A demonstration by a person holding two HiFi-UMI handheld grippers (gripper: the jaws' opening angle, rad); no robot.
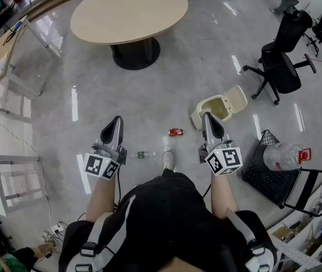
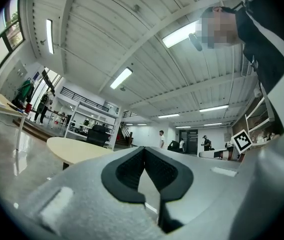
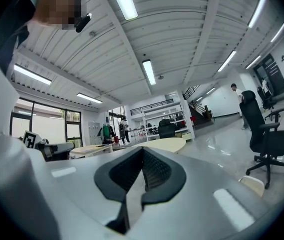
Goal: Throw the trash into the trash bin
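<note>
We are holding the left tool (image 1: 116, 122) and right tool (image 1: 207, 118) level, jaws together and empty, as nothing is picked up yet; the red can (image 1: 176, 132) and small bottle (image 1: 144, 154) are lying on the floor (image 1: 149, 89) near the open trash bin (image 1: 197, 118).

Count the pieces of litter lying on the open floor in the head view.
2: a red can just left of the bin, and a small bottle left of the person's shoe. More may be hidden behind the person's body.
</note>
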